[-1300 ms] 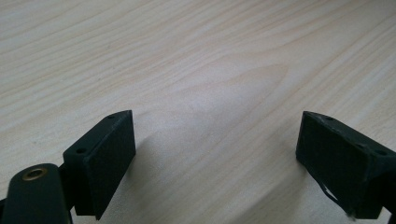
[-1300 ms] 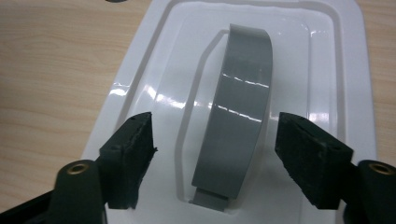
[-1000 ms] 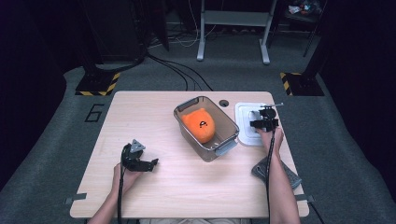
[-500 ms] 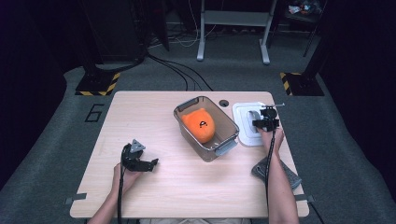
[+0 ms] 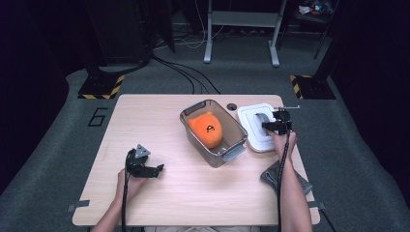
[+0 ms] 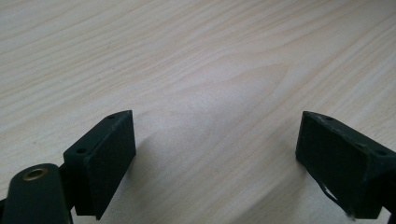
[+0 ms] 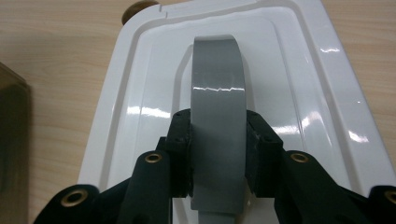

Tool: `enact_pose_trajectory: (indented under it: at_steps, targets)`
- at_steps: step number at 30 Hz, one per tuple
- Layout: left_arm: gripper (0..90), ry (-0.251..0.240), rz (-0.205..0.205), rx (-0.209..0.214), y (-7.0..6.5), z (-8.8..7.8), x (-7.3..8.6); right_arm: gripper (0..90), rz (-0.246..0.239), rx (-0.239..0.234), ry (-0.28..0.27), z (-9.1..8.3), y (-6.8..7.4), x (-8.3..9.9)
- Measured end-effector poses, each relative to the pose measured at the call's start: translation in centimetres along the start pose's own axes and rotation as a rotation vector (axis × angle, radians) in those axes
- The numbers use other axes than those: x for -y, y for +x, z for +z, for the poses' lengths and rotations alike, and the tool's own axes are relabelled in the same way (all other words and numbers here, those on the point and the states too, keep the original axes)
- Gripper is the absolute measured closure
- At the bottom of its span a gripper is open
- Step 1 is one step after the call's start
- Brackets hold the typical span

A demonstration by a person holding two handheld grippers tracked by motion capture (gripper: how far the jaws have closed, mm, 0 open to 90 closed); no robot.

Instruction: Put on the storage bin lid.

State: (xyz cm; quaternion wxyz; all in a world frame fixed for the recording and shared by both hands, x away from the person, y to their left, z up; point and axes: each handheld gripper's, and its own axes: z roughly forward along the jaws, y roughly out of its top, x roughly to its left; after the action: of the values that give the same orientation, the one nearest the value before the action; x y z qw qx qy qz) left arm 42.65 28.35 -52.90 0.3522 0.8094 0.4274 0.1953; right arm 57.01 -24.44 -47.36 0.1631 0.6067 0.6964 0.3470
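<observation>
Nearest to me, at about seven o'clock on the table (image 5: 193, 193), the left gripper (image 5: 157, 170) rests low over the bare wood; its jaws stand wide apart with nothing between them, so it is just waiting. Farther off, near the middle, sits the clear box (image 5: 213, 131) with a soft orange toy (image 5: 206, 129) inside; its top is off. Out at two o'clock, just beside the box, lies the white lid (image 7: 327, 74) flat on the table; the right gripper (image 7: 218, 144) has just been closing on the lid's grey handle (image 7: 217, 107), and both pads now press its sides. So I think the step in hand is grabbing the lid; the next move should be to lift it straight up, carry it to the box and set it down square on the rim.
</observation>
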Motion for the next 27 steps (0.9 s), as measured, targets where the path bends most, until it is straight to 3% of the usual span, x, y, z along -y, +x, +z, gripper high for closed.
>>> enact_pose_trajectory:
  at_steps: [19, 27]
  targets:
    - [11.7, 0.000, 0.000, 0.000, 0.0, 0.0, 0.0, 66.4, -0.040, -0.040, -0.076, -4.8, 0.8, -2.1]
    - [11.8, 0.000, 0.001, 0.000, 0.0, 0.0, 0.0, 66.4, -0.053, -0.042, -0.076, -6.8, 1.3, -3.2]
